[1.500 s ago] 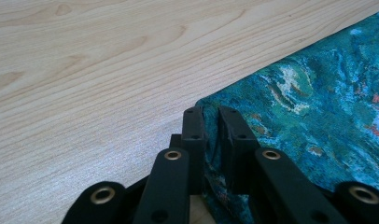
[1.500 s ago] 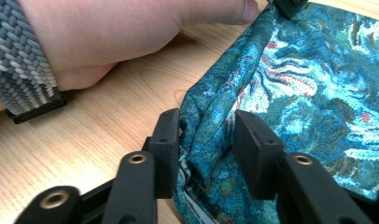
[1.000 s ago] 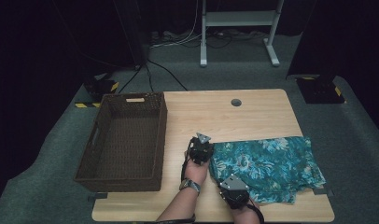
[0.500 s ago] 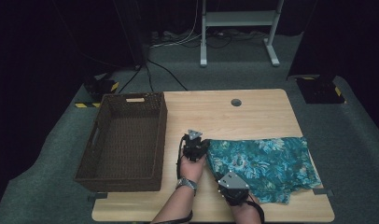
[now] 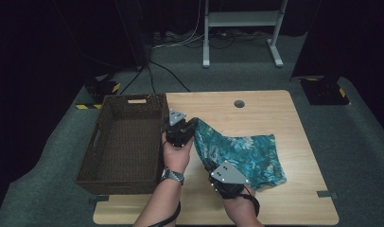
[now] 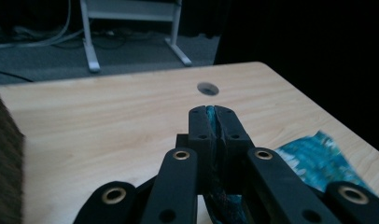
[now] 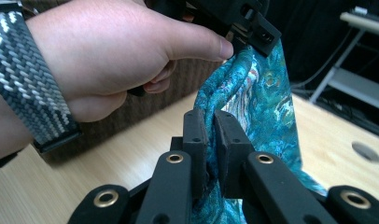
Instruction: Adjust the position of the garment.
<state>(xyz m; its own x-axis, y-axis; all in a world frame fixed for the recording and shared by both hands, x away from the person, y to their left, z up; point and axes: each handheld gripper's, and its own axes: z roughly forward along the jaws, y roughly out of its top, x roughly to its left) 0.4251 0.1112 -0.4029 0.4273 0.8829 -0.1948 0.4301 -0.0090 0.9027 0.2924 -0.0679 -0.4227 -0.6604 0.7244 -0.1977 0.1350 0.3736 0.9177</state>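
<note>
We see the left gripper (image 5: 192, 126) pressed together on a fold of the teal patterned cloth (image 5: 247, 153), a thin strip of fabric showing between its pads in the left gripper view (image 6: 211, 122). The right gripper (image 7: 210, 135) pinches another bunch of the same cloth (image 7: 257, 93), its jaws nearly together around the fabric. Both hold the near left edge of the cloth off the bench (image 5: 275, 106) (the far right part lies on the wood). We count two grippers, one cloth, and one dark wicker basket (image 5: 102, 161) standing at the left side of the bench, just beside the left hand (image 5: 177, 153).
</note>
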